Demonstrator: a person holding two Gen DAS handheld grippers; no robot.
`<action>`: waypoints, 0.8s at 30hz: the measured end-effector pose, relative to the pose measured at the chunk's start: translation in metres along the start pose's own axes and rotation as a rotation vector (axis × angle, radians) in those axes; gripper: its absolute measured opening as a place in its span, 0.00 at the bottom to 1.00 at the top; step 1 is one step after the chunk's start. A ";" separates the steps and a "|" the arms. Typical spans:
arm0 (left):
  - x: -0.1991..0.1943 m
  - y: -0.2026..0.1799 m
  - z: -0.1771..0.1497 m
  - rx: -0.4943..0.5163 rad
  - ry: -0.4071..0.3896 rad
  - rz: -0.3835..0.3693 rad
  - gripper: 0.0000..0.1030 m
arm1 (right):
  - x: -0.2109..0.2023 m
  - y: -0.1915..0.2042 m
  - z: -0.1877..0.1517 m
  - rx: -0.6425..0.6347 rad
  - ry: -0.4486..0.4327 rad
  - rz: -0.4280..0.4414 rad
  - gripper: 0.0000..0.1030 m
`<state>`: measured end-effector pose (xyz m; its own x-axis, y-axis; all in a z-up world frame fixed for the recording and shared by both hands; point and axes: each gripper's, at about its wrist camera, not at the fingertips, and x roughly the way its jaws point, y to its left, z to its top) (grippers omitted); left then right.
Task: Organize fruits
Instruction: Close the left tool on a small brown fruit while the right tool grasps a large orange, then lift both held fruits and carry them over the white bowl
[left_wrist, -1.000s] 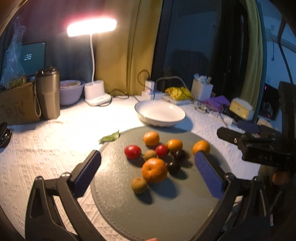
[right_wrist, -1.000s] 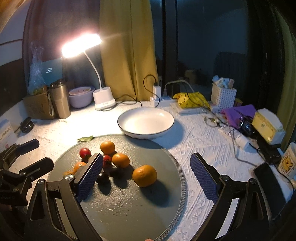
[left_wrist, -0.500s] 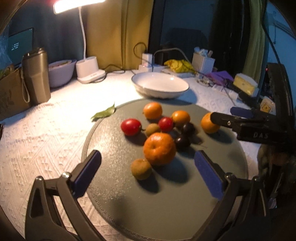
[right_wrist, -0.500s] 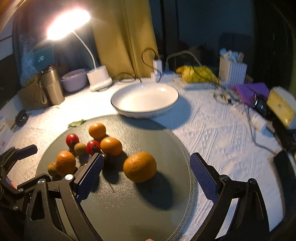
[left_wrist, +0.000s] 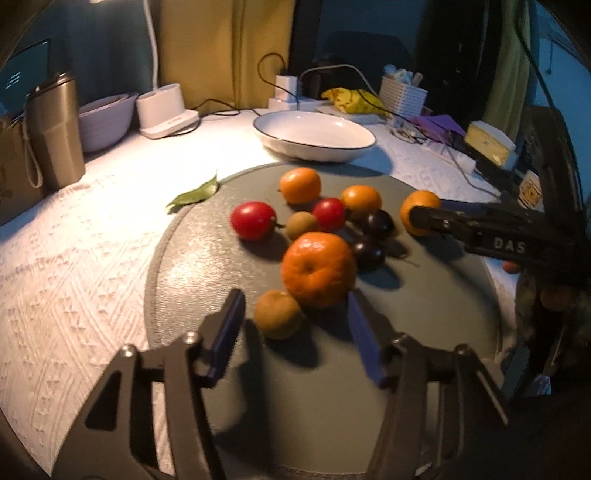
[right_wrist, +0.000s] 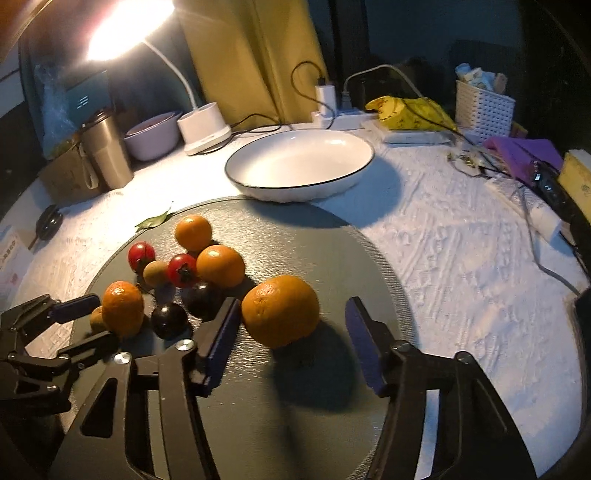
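my left gripper (left_wrist: 295, 332) and right gripper (right_wrist: 291, 332) both have jaws spread, each nearing a round orange mandarin (left_wrist: 318, 268) (right_wrist: 280, 311) on the grey round mat (left_wrist: 207, 258). closing off-centre could roll either fruit (neighbours sit close) across the mat.

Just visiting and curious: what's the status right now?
Left gripper open, nearing big orange. Right gripper open around lone orange. White bowl unfilled. Brown fruit crowds left.

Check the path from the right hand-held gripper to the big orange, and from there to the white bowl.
Nothing visible blocks either. The right hand-held gripper is open around the big orange, and only bare grey mat lies between it and the white bowl.
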<state>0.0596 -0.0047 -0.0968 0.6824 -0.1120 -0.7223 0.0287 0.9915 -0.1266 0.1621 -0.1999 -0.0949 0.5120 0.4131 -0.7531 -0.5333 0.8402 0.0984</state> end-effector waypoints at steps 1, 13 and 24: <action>0.000 -0.001 0.000 0.005 0.001 0.001 0.49 | 0.001 0.001 0.000 -0.001 0.003 0.007 0.54; -0.005 0.008 -0.008 -0.028 -0.001 0.032 0.27 | 0.002 0.006 -0.001 -0.012 0.001 0.027 0.45; -0.021 0.012 0.013 -0.026 -0.073 0.042 0.27 | -0.015 0.003 0.011 -0.016 -0.053 0.017 0.45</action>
<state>0.0551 0.0101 -0.0746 0.7339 -0.0641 -0.6762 -0.0197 0.9931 -0.1155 0.1599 -0.2000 -0.0761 0.5375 0.4452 -0.7161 -0.5527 0.8274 0.0996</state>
